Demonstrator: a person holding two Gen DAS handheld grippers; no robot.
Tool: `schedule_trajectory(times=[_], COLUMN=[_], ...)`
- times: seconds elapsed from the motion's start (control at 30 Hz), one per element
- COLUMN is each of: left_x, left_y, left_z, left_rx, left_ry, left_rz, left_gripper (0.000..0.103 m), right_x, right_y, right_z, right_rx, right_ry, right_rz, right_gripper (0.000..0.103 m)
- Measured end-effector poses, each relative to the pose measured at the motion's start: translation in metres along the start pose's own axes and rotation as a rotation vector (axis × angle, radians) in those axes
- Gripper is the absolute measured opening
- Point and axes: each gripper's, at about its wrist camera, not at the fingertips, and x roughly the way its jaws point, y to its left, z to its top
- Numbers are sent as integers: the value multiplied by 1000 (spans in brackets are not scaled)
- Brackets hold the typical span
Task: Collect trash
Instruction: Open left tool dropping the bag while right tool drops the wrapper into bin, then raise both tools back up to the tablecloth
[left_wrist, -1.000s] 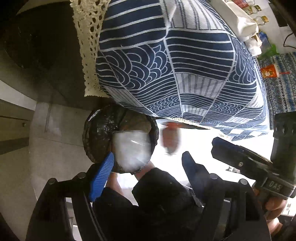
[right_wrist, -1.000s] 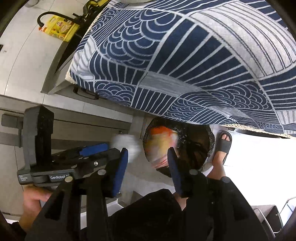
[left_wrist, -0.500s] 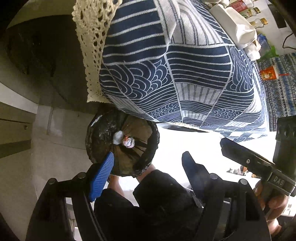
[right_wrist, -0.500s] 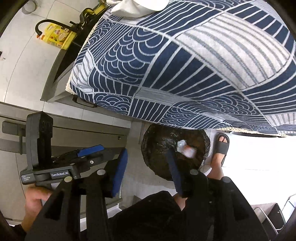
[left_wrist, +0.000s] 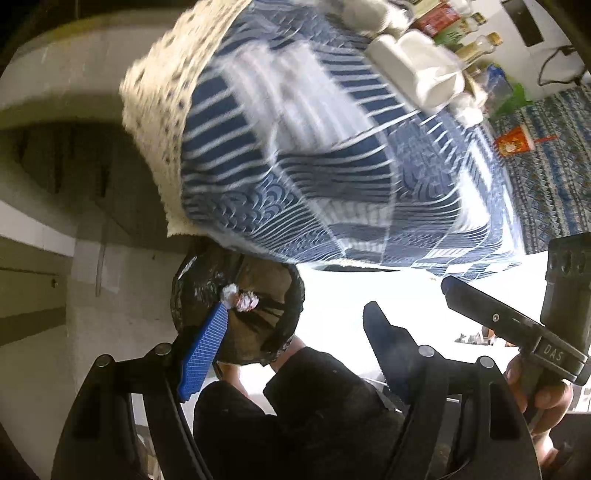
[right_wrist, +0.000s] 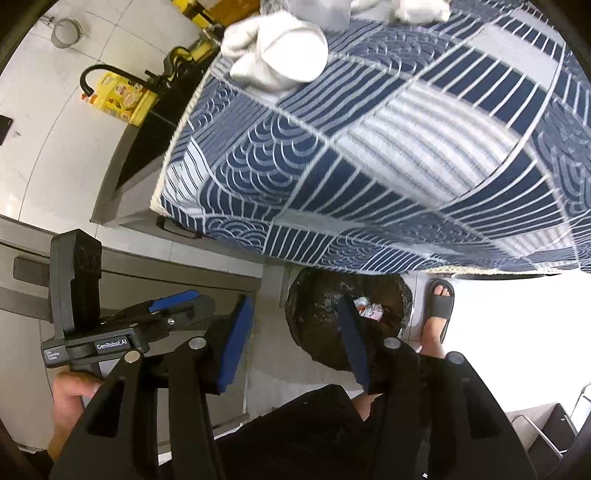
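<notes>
A bin with a black liner (left_wrist: 192, 295) (right_wrist: 314, 325) stands on the floor under the table's edge. Crumpled white and pinkish trash (left_wrist: 240, 300) (right_wrist: 367, 308) lies inside it. My left gripper (left_wrist: 295, 332) hangs open above the bin with nothing between its blue pads; from the right wrist it shows at the left (right_wrist: 184, 302). My right gripper (right_wrist: 295, 338) is also above the bin, its jaws opening and empty. It appears at the right of the left wrist view (left_wrist: 465, 299).
A blue-and-white patterned tablecloth (left_wrist: 314, 184) (right_wrist: 406, 147) overhangs the bin. White crumpled cloths or tissues (right_wrist: 280, 55) (left_wrist: 417, 74) lie on the table near bottles (left_wrist: 476, 44). A sandalled foot (right_wrist: 437, 306) stands beside the bin, dark trouser legs (left_wrist: 295, 413) below. A yellow box (right_wrist: 122, 98) sits far left.
A second ago white and reddish pieces were falling into the bin; now they lie in it. Both grippers have risen, bringing more of the table top into view, and the right jaws are wider.
</notes>
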Motion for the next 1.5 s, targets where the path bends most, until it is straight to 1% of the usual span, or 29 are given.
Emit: schedule_trajectory(times=[0.27,0.3,0.37,0.4,0.43,0.53,0.6,0.63,0.7,0.8,0.9,0.97,1.0,1.03,1.13,1.27,1.33,1.5], left_x=[-30,-32,-37,-40,-43,-47,-50,-51,-54,-56,-57,-56,-54,-53,-47,-34,-29,-12], left_y=[-26,-29,-37,-41,-44,-53,-60,-64,-72,-86,-98,-108,-113,-115,-123,-127,-127,-130], left_z=[17,19,22,25,28,36,42,46,51,67,80,90,96,100,115,133,142,156], left_rx=[75,82,98,105,112,130,141,150,165,194,236,274,291,302,339,354,361,389], left_ry=[-63,-69,-79,-89,-98,-110,-120,-125,-144,-156,-170,-173,-172,-171,-163,-140,-139,-104], left_rz=[-9,-9,-6,-4,-6,-2,-7,-6,-6,-12,10,23,29,33,52,76,78,88], left_gripper=[74,74,74,78,79,83,85,90,95,96,96,96,96,96,96,96,96,96], right_x=[-41,-44,-53,-58,-60,-74,-83,-86,-96,-108,-117,-121,-122,-124,-124,-119,-116,-104], right_y=[2,1,0,-1,-1,-3,-7,-8,-13,-19,-23,-28,-32,-35,-45,-55,-59,-70], right_z=[9,10,14,14,15,22,27,29,37,51,65,75,80,85,105,128,137,165], right_rx=[-3,-2,-1,-1,1,4,2,5,3,1,-3,-4,0,4,6,6,4,-8], right_ry=[-105,-115,-138,-146,-153,-183,-200,-213,-233,-257,-277,-285,-287,-293,-296,-288,-285,-271], right_rz=[-1,1,-2,-2,-2,-2,-7,-6,-10,-27,-40,-50,-50,-46,-45,-54,-61,-80], right_gripper=[53,56,58,62,66,67,77,77,78,77,78,81,89,90,90,90,90,90])
